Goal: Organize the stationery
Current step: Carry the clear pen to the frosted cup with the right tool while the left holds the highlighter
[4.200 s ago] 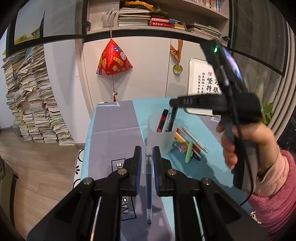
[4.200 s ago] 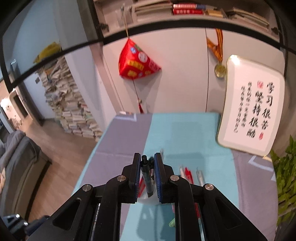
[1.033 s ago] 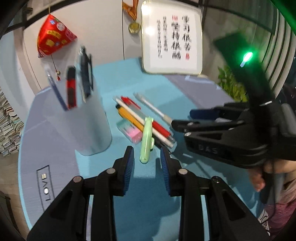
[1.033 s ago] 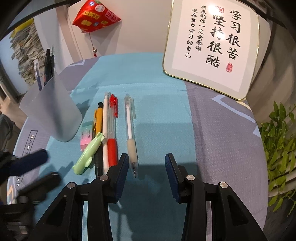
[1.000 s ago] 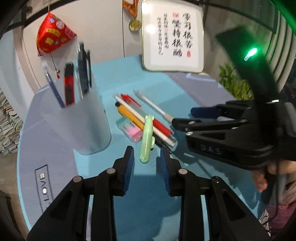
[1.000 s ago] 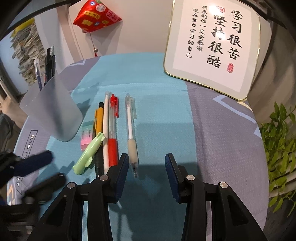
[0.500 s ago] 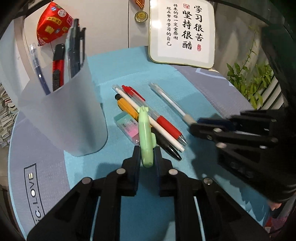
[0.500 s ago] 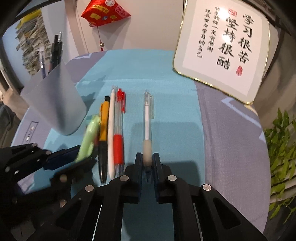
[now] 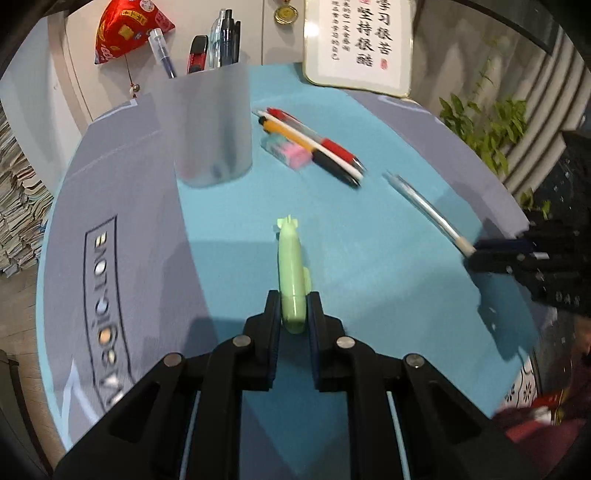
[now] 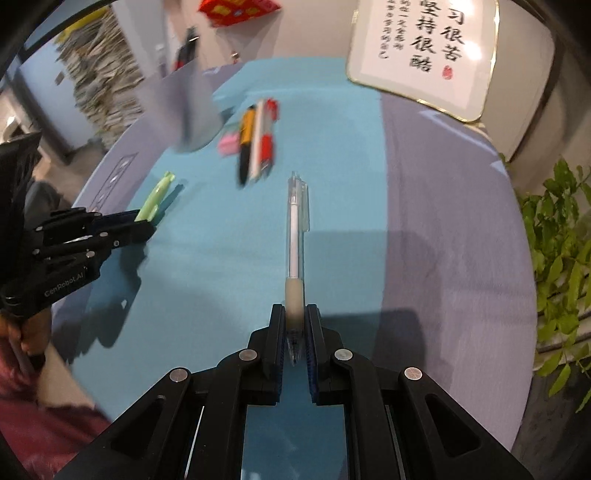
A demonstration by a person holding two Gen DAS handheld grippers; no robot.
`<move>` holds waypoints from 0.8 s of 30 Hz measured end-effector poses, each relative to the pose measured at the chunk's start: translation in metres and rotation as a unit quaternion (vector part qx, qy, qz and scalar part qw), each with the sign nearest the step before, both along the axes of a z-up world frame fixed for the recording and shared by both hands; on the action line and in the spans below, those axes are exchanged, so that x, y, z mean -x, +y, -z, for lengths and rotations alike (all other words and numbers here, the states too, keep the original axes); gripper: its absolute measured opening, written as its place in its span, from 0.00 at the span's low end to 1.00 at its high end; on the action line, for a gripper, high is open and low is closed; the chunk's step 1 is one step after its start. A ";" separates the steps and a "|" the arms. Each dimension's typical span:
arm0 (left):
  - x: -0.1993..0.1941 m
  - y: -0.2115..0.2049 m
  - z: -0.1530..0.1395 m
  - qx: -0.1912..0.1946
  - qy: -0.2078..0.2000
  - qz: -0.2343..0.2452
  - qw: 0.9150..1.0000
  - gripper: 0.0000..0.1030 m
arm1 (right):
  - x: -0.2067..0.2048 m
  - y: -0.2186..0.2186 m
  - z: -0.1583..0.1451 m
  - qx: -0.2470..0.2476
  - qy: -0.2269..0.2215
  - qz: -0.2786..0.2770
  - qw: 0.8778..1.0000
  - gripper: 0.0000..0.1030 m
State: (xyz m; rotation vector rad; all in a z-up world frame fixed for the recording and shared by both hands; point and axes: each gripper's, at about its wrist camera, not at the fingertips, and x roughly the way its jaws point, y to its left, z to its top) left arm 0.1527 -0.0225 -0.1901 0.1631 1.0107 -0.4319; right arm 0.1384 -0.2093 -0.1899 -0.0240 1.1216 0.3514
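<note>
My left gripper (image 9: 293, 308) is shut on the lower end of a light green pen (image 9: 290, 258), which hangs a little above the teal mat. My right gripper (image 10: 294, 321) is shut on the rubber grip of a clear white pen (image 10: 294, 236), its shaft sticking out forward. A frosted pen cup (image 9: 208, 125) with several pens in it stands at the back left. Beside it lie an orange-black pen (image 9: 295, 142), a white pen, a red pen (image 9: 328, 146) and a pink-green eraser (image 9: 286, 151). Each wrist view shows the other gripper (image 9: 480, 254) (image 10: 142, 225) holding its pen.
A framed calligraphy board (image 9: 362, 40) leans against the white cabinet at the back right. Green plant leaves (image 10: 557, 229) border the table's right side. A red pyramid ornament (image 9: 127, 27) hangs on the cabinet. A person's hand and pink sleeve (image 10: 33, 398) hold the left gripper.
Both grippers shut on their pens, the left on the green one and the right on the clear one. Both then pulled back from the row of pens, carrying them toward me.
</note>
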 end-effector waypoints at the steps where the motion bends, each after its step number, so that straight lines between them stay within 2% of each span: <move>1: 0.003 0.000 -0.001 -0.003 0.001 0.004 1.000 0.12 | 0.000 0.002 0.001 -0.002 0.004 -0.005 1.000 0.11; 4: 0.007 -0.002 -0.003 -0.012 -0.008 0.010 1.000 0.13 | -0.014 0.007 0.001 0.009 -0.002 0.005 1.000 0.18; 5: 0.006 -0.003 -0.003 -0.011 -0.008 0.009 1.000 0.14 | -0.018 0.011 0.000 0.011 -0.006 0.007 1.000 0.29; 6: 0.004 -0.004 -0.003 -0.010 -0.009 0.007 1.000 0.21 | -0.023 0.014 -0.002 0.014 -0.014 0.011 1.000 0.41; 7: 0.002 -0.005 -0.003 -0.009 -0.010 0.004 1.000 0.29 | -0.023 0.015 -0.005 0.016 -0.023 0.015 0.999 0.45; 8: 0.000 -0.006 -0.002 -0.010 -0.010 0.003 1.000 0.31 | -0.028 0.016 -0.006 0.018 -0.031 0.019 0.999 0.46; 11: -0.007 -0.011 0.000 -0.012 -0.008 0.004 1.000 0.31 | -0.043 0.020 -0.010 0.021 -0.040 0.026 0.999 0.46; 20: -0.021 -0.028 0.002 -0.023 -0.007 0.019 1.000 0.31 | -0.076 0.042 -0.002 0.059 -0.019 0.015 0.998 0.44; 22: -0.023 -0.029 0.003 -0.025 -0.008 0.020 0.999 0.29 | -0.078 0.044 0.000 0.064 -0.014 0.017 0.998 0.35; 23: -0.023 -0.028 0.003 -0.025 -0.009 0.019 0.999 0.26 | -0.079 0.044 0.000 0.066 -0.018 0.018 0.998 0.27; 24: -0.023 -0.028 0.003 -0.026 -0.012 0.019 0.999 0.11 | -0.079 0.044 -0.001 0.066 -0.018 0.018 0.998 0.15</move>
